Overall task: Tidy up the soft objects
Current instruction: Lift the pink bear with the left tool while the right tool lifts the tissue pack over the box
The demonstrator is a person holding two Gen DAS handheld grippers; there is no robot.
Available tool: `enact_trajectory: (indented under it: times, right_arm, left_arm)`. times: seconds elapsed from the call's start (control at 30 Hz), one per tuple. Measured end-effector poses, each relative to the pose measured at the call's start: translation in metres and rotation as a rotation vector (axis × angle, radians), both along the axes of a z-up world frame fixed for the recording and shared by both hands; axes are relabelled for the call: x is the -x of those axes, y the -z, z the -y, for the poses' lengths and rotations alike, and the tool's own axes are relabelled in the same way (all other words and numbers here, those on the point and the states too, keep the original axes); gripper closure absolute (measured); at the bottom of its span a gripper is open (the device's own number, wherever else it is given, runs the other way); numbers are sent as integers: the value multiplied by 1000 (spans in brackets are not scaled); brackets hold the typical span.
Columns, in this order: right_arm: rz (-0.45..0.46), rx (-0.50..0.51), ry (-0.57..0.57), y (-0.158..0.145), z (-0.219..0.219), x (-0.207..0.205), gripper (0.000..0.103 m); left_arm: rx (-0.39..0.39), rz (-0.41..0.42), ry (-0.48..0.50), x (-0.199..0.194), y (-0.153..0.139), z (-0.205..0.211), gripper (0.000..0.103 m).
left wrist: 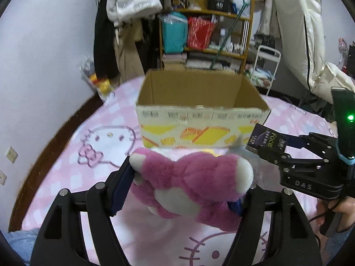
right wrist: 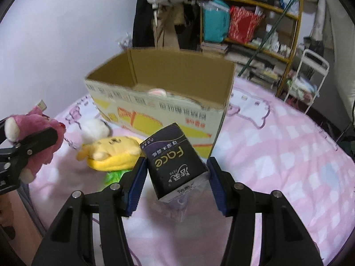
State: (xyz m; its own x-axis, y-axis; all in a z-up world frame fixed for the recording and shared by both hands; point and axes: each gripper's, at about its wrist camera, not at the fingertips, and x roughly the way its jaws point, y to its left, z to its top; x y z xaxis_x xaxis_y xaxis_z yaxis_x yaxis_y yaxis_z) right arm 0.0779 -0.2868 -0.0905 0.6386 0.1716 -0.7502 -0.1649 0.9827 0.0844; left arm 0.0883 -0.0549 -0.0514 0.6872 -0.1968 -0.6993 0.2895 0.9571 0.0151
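Our left gripper [left wrist: 184, 190] clamps the pink plush [left wrist: 193, 184] just short of the cardboard box [left wrist: 199, 119]. Our right gripper [right wrist: 177, 184] pinches the tissue pack [right wrist: 175, 161] near the box's front corner; its top gapes open.

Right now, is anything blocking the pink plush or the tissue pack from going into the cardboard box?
Nothing visible does. The left gripper holds the pink plush and the right gripper holds the tissue pack, both just short of the open-topped cardboard box, whose near wall they must clear.
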Motion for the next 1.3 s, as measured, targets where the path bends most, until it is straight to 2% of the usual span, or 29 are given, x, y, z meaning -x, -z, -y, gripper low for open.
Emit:
enact_trajectory:
  times: [0.17, 0.3, 0.57, 0.73, 0.9, 1.03, 1.3]
  right_arm:
    - [110, 1, 31, -29, 0, 17, 45]
    - [198, -14, 56, -50, -2, 26, 45]
    - [287, -32, 75, -77, -5, 30, 45]
    - [351, -16, 105, -97, -5, 30, 45]
    - [407, -22, 115, -118, -3, 24, 45]
    - [441, -32, 112, -132, 0, 17, 45]
    - [471, -36, 104, -140, 0, -1, 45]
  left_arm:
    - [28, 82, -17, 7, -22, -6, 31]
    - [38, 182, -24, 12, -43, -10, 31]
    - [32, 326, -20, 11, -82, -9, 31]
    - [-22, 420, -28, 11, -102, -1, 31]
    - [-23, 466, 1, 6, -121, 9, 31]
    - [20, 473, 16, -6, -132, 9, 31]
    - [44, 461, -9, -34, -125, 10, 31]
